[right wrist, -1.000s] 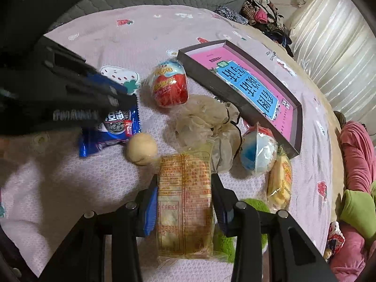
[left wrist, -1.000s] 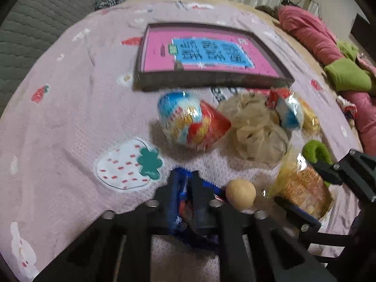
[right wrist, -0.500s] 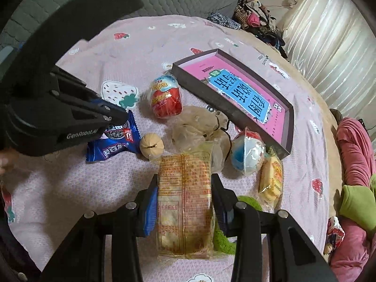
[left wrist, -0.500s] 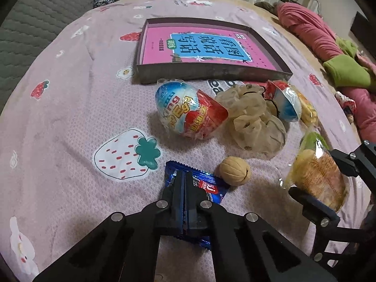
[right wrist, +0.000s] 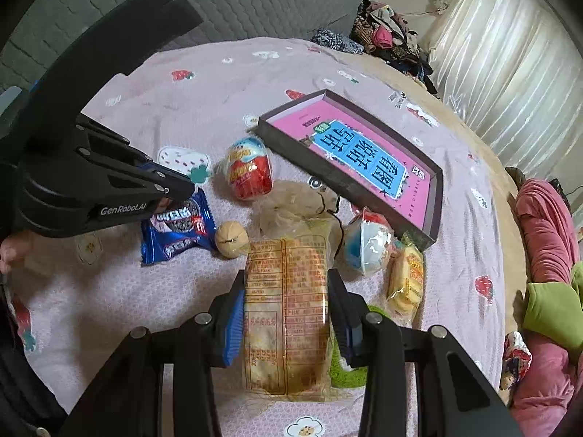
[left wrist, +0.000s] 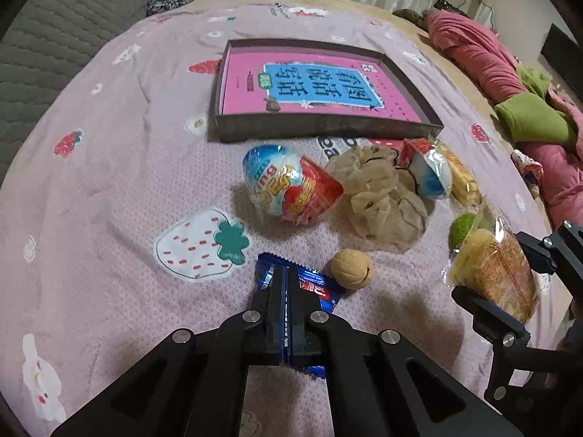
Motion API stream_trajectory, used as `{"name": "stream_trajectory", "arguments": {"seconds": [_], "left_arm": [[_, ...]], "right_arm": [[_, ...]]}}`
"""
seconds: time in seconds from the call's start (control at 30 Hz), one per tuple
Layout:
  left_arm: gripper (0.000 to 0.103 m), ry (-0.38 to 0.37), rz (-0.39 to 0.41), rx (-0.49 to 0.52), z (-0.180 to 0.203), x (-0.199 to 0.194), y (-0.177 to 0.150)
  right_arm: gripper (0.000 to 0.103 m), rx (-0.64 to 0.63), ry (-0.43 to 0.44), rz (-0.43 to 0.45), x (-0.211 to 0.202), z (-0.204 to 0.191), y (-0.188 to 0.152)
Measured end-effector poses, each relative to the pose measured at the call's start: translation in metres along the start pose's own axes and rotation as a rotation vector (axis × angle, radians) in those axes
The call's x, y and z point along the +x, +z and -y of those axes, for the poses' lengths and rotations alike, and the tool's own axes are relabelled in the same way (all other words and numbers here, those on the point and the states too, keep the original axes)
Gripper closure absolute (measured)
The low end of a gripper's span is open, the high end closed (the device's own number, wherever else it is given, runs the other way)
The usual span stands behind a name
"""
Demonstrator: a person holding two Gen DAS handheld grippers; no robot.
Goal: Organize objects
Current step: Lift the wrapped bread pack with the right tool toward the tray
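My left gripper (left wrist: pixel 286 273) is shut on a blue Oreo cookie packet (left wrist: pixel 320 291) and holds it just above the pink bedspread; the packet also shows in the right wrist view (right wrist: pixel 178 229). My right gripper (right wrist: pixel 286 280) is shut on a clear yellow snack packet (right wrist: pixel 288 309), lifted off the bed; it shows at the right of the left wrist view (left wrist: pixel 495 273). A shallow dark box (left wrist: pixel 328 127) with a pink book inside lies beyond. A walnut (left wrist: pixel 351 273) lies beside the Oreo packet.
Between grippers and box lie a red-and-blue chocolate egg (left wrist: pixel 288 189), a beige mesh pouch (left wrist: pixel 379 196), a second egg (left wrist: pixel 430 174), a yellow biscuit pack (right wrist: pixel 406 280) and a green item (left wrist: pixel 461 225). Pink and green clothes (left wrist: pixel 528 109) lie at the right.
Both grippers have risen and pulled back with their packets. The Oreo packet and the yellow snack packet are lifted off the bedspread. The other items have not moved.
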State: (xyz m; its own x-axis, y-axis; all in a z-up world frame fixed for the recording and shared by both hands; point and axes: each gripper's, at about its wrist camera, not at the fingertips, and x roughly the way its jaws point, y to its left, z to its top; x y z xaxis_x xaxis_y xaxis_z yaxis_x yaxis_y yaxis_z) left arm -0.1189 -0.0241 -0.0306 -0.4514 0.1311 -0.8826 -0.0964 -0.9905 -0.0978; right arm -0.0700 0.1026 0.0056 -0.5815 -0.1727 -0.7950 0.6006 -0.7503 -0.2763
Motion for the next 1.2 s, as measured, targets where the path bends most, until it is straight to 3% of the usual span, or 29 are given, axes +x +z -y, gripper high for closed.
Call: {"name": "stream_trajectory", "arguments": {"seconds": [0.67,1.2], "left_arm": [[0.103,0.011,0.091,0.013,0.011,-0.049,0.036],[0.103,0.008,0.129,0.012,0.016,-0.054,0.076]], "right_arm": [[0.061,0.086,-0.011,0.088,-0.036,0.031,0.031],[0.061,0.143,-0.045,0.149,-0.048,0.063,0.064]]}}
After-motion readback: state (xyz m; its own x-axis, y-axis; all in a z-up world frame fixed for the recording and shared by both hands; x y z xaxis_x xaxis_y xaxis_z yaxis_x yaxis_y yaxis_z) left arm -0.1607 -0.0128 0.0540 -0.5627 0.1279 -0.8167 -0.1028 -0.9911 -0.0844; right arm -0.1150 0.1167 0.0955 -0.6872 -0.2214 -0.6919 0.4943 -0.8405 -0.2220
